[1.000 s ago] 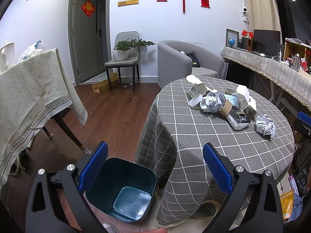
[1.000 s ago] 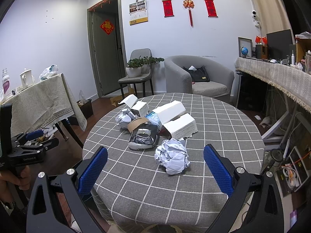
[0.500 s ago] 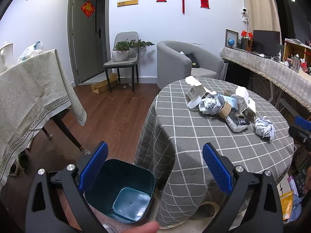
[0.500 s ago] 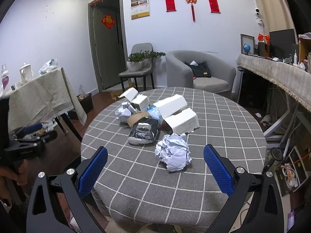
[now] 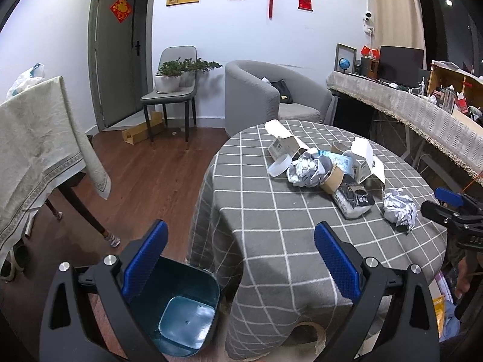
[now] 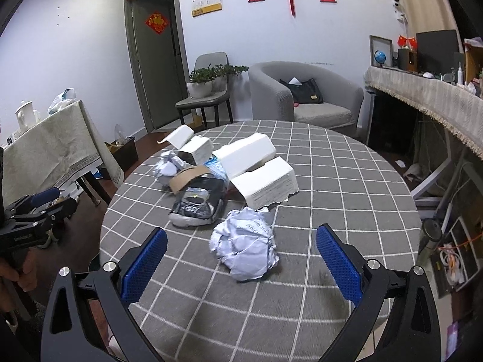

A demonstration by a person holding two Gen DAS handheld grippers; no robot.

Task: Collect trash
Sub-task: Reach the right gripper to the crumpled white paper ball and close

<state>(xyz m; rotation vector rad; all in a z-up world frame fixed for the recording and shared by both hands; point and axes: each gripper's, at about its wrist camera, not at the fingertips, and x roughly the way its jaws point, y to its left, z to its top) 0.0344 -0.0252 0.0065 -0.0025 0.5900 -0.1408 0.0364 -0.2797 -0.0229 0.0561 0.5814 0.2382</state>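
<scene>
L claw (image 5: 240, 261) agape, R claw (image 6: 241, 262) agape

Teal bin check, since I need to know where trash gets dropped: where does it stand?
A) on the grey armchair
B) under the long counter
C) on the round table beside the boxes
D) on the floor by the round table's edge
D: the left wrist view shows the teal bin on the wooden floor against the checked tablecloth, open and empty.

No text is legible; print on the white box (image 6: 265, 185) is too small.
</scene>
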